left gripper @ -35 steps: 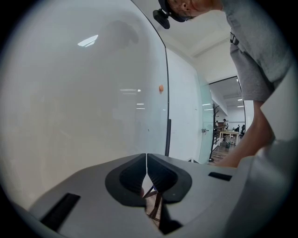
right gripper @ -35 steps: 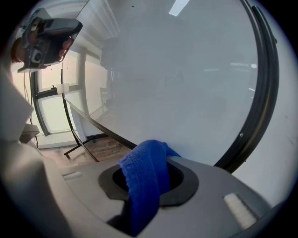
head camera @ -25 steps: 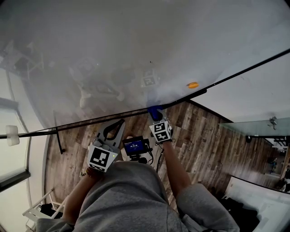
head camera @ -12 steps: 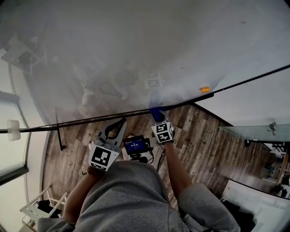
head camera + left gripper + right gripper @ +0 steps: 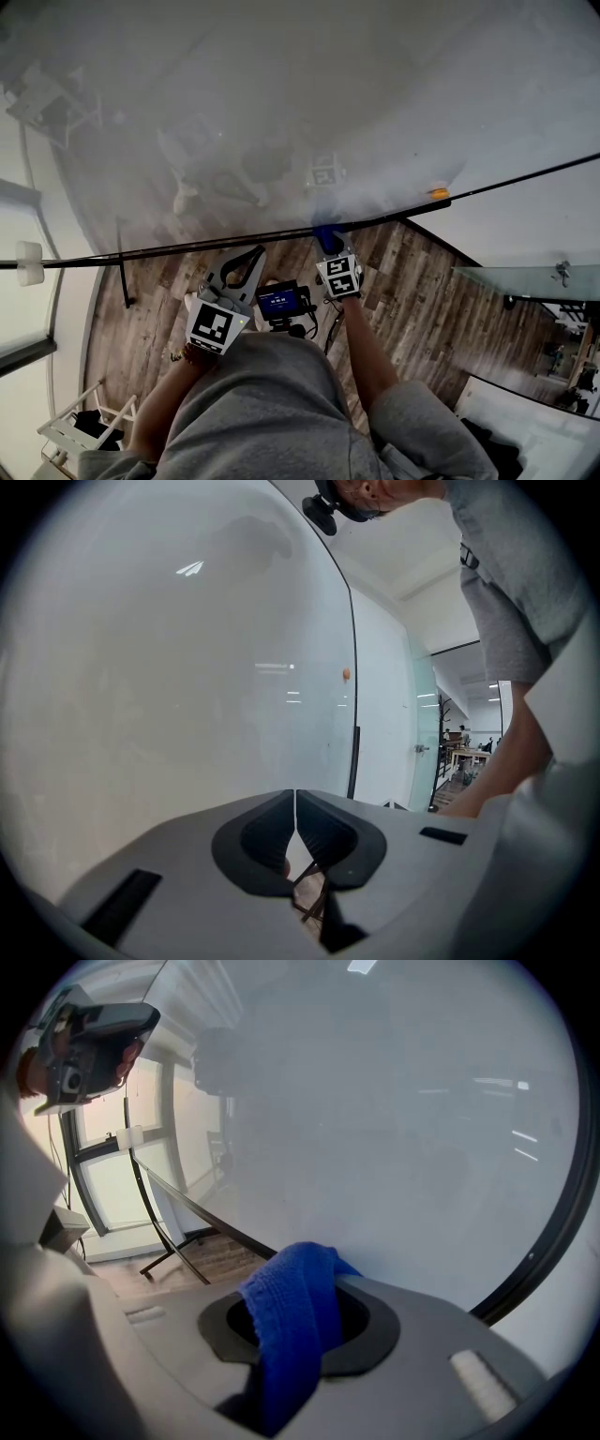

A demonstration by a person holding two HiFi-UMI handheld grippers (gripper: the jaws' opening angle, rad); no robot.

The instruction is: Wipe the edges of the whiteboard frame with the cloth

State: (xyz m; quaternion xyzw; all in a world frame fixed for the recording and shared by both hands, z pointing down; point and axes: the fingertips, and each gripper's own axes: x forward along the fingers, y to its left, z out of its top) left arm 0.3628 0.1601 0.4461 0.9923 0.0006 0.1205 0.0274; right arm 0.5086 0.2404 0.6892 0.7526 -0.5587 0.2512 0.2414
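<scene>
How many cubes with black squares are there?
2. One cube sits on the left gripper, the other cube on the right gripper, which holds the cloth.

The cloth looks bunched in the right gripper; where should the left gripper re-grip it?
Probably the folded hump of the cloth poking past the jaws of the right gripper, approached from the left along the lower edge of the whiteboard frame. Its tail hangs under that gripper. The left gripper is shut, so open it first.
</scene>
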